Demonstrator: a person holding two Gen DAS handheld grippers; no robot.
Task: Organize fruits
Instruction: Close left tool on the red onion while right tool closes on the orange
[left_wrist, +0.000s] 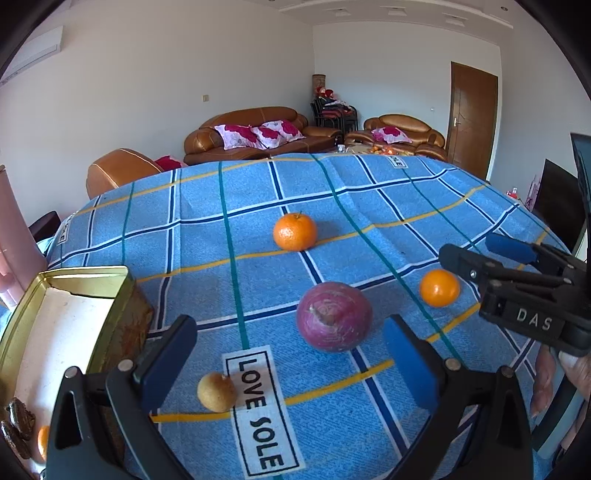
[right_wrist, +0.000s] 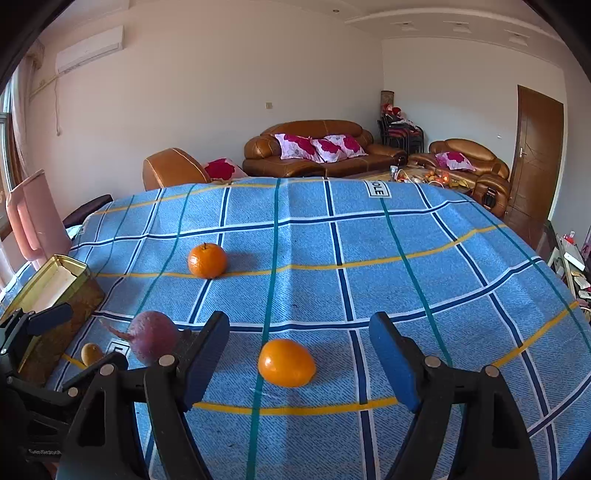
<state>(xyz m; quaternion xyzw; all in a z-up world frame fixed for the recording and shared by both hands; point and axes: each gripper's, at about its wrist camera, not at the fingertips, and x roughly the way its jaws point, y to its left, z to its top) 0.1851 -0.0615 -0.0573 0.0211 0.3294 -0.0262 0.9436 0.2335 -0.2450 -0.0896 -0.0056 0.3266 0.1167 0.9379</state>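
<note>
On the blue checked cloth (left_wrist: 332, 192) lie a tangerine (left_wrist: 294, 232) (right_wrist: 207, 260), a smooth orange fruit (left_wrist: 439, 288) (right_wrist: 286, 363), a purple onion-like bulb (left_wrist: 334, 316) (right_wrist: 153, 338) and a small tan fruit (left_wrist: 217, 391) (right_wrist: 90, 353). My left gripper (left_wrist: 291, 362) stands open low over the cloth, the bulb just beyond its blue pads and the tan fruit by its left finger. The right gripper (right_wrist: 299, 363) (left_wrist: 491, 254) is open too, with the smooth orange fruit lying between its fingers, untouched.
An open gold tin (left_wrist: 64, 295) (right_wrist: 55, 284) stands at the left table edge, holding an orange fruit (left_wrist: 43, 441) and dark pieces (left_wrist: 20, 424). A pink jug (right_wrist: 35, 218) is behind it. Brown sofas (right_wrist: 317, 147) lie beyond the table. A hand (left_wrist: 546, 384) holds the right gripper.
</note>
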